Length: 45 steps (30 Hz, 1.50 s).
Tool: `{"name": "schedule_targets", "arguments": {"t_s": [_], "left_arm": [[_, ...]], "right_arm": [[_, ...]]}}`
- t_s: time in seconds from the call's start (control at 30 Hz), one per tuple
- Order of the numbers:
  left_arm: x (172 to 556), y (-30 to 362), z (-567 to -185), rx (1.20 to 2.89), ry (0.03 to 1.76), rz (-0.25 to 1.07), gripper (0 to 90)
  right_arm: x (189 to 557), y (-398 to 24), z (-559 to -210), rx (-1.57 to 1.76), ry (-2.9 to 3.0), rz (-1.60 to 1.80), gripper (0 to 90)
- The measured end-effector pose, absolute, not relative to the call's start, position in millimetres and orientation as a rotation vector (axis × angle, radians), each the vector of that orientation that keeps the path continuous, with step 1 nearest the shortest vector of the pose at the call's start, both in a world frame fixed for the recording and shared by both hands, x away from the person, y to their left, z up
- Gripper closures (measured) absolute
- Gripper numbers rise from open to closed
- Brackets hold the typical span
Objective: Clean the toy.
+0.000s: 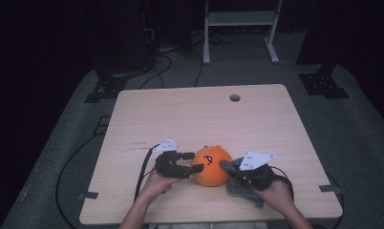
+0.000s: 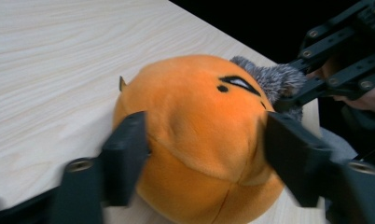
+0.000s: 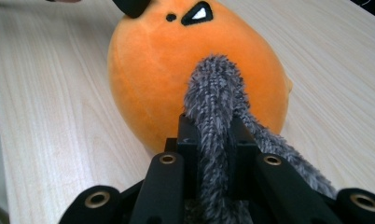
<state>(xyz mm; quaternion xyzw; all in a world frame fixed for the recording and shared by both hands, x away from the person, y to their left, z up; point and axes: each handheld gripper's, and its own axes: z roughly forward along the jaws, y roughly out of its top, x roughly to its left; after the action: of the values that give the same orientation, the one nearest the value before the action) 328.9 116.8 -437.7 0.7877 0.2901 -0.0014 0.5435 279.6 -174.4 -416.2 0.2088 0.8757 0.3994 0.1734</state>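
**High view: two grippers meet at an orange plush ball**

High view first, and we start with the biggest thing: the wooden table [image 1: 199, 119], pale and bare over most of its top, with a small round hole [image 1: 234, 98] near its far edge. Beyond it we see a white metal frame [image 1: 240, 28] standing on the grey floor.

Near the table's front edge, about midway across, sits the orange plush ball [image 1: 210, 165]. It rests on the tabletop, with a black and white eye mark on its upper side.

To the ball's right lies a grey furry cloth [image 1: 240, 186], partly under our right hand. A strip of it reaches up against the ball's side; in the right gripper view that strip stands right against the orange plush.

Our left gripper [image 1: 192, 167] comes in from the left, its jaws set on either side of the ball. In the left gripper view each jaw lies against the plush and dents it slightly, so we read them as clamped on the ball.

Our right gripper [image 1: 227, 166] comes in from the right, just beside the ball. Its jaws are drawn together on the grey furry cloth, which is pinched between them.
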Motion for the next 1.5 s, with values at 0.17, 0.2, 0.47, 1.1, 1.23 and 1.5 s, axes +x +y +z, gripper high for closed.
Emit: {"name": "schedule_targets", "arguments": {"t_s": [0.17,0.2,0.47,1.1,1.23,1.5], "left_arm": [[326,110,-437,1.886,0.656,0.026,46.1],[326,111,-437,1.892,0.656,0.032,45.9],[328,114,-439,1.896,0.688,0.038,42.4],[322,98,-437,2.005,0.636,0.161,19.3],[321,103,-438,2.019,0.593,0.164,29.5],[320,101,-438,2.032,0.545,0.147,25.2]], "right_arm": [[265,-148,-412,0.420,2.519,1.232,78.3],[264,-145,-412,0.393,2.522,1.228,78.3],[281,-172,-414,0.572,2.473,1.164,78.6],[286,-178,-413,0.607,2.504,1.271,78.4],[292,-187,-420,0.635,2.542,1.217,78.5],[294,-195,-413,0.655,2.504,1.276,78.0]]}}
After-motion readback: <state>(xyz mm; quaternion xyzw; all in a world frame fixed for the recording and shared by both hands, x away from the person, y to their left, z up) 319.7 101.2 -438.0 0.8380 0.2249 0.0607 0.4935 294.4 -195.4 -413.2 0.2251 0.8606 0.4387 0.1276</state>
